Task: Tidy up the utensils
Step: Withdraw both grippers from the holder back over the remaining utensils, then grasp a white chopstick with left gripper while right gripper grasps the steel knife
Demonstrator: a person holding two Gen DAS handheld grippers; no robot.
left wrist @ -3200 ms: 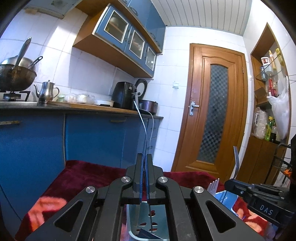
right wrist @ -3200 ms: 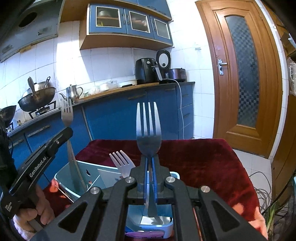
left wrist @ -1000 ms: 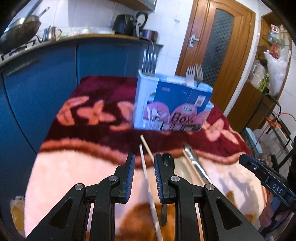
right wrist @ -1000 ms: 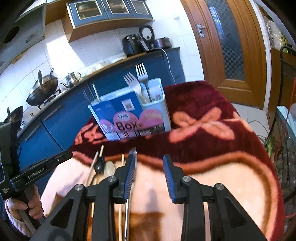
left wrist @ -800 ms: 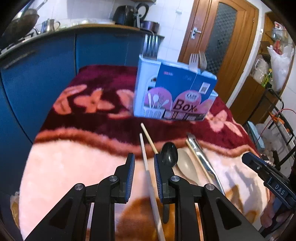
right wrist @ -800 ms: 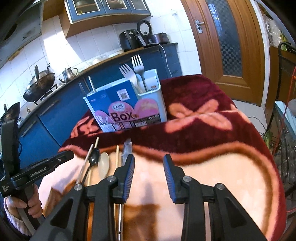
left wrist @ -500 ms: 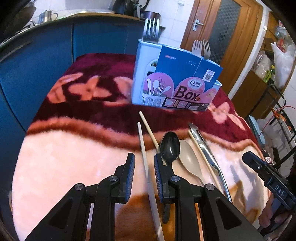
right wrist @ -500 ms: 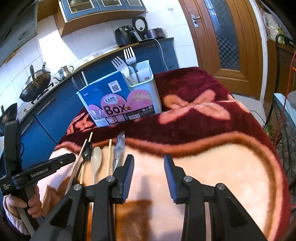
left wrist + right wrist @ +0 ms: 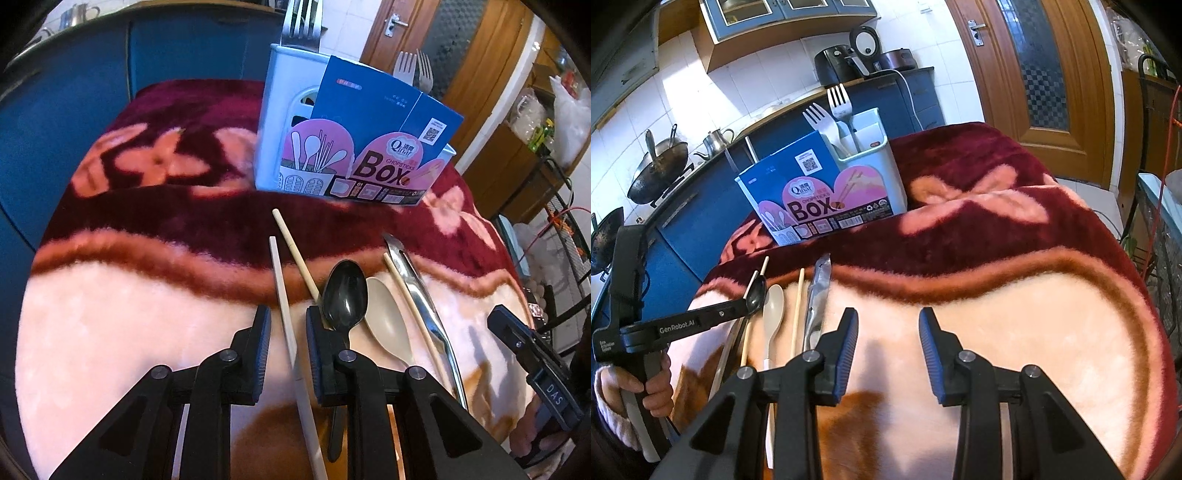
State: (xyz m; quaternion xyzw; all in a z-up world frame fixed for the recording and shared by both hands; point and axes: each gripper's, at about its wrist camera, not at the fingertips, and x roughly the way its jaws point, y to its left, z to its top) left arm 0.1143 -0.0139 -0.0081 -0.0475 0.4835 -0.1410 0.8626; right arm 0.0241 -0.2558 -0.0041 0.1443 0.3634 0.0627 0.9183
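A pale blue utensil box (image 9: 280, 122) with a blue "Box" card (image 9: 816, 199) stands on the blanket and holds forks (image 9: 838, 107). In front lie chopsticks (image 9: 282, 295), a black spoon (image 9: 345, 291), a beige spoon (image 9: 388, 321) and metal tongs (image 9: 421, 291). My left gripper (image 9: 287, 319) is open, its jaws either side of one chopstick, low over the blanket. My right gripper (image 9: 884, 325) is open and empty, to the right of the tongs (image 9: 816, 299).
A red and pink flowered blanket (image 9: 1015, 258) covers the table. Blue kitchen cabinets (image 9: 55, 92) run behind and to the left. A wooden door (image 9: 1034, 70) stands at the back right. A wire rack (image 9: 1160, 236) is at the right.
Both grippers have let go of forks that now stand in the box, pulled back and tilted down toward the blanket. My left gripper has come lower over the chopstick.
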